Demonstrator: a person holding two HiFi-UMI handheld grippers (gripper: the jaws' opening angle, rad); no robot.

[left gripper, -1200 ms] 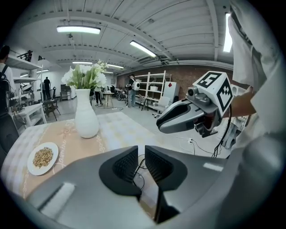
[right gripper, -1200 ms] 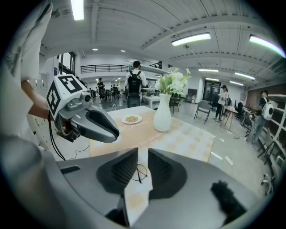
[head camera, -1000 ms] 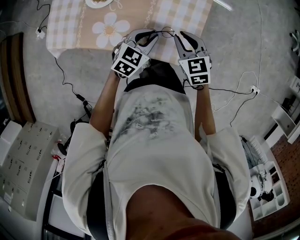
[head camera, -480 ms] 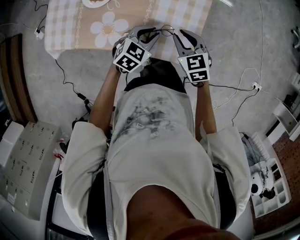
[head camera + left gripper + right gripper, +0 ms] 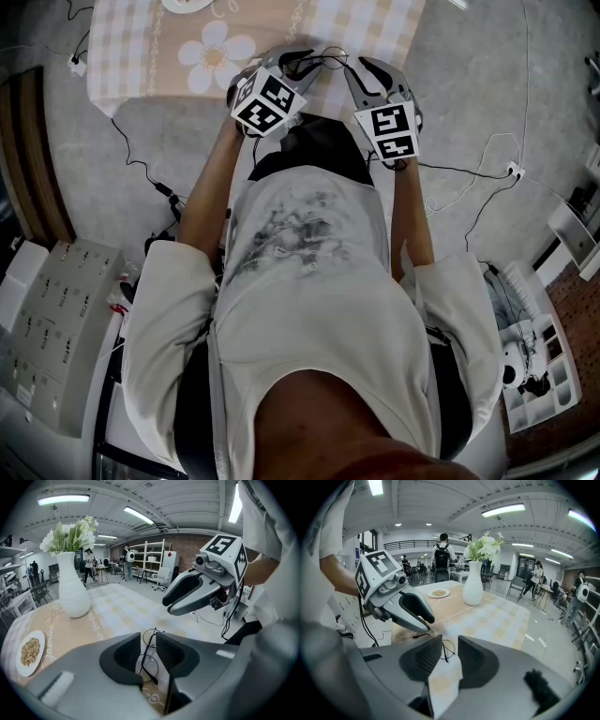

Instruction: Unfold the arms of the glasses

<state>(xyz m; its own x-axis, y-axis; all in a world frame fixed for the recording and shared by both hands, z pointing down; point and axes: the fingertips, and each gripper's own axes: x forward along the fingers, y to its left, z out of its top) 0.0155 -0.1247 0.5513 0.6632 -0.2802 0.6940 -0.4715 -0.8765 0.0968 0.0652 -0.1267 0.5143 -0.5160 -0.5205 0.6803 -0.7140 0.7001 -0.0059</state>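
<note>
Thin black wire-framed glasses (image 5: 323, 62) lie at the near edge of the checked tablecloth (image 5: 159, 56). My left gripper (image 5: 298, 64) comes at them from the left and my right gripper (image 5: 360, 71) from the right. In the left gripper view the glasses (image 5: 148, 651) stand edge-on in the gap between the jaws, which are opening; the pads do not press on them. The right gripper's jaws are opening too, and in its view the glasses (image 5: 446, 649) lie just beyond the tips. Whether the arms are folded I cannot make out.
A white vase of flowers (image 5: 72, 588) and a small plate of food (image 5: 30, 651) stand farther back on the table. Cables trail over the floor on both sides. A white tray (image 5: 530, 375) sits low at the right.
Both grippers have shifted slightly further over the table edge. The left gripper's marker cube has turned a little. The glasses stay where they were.
</note>
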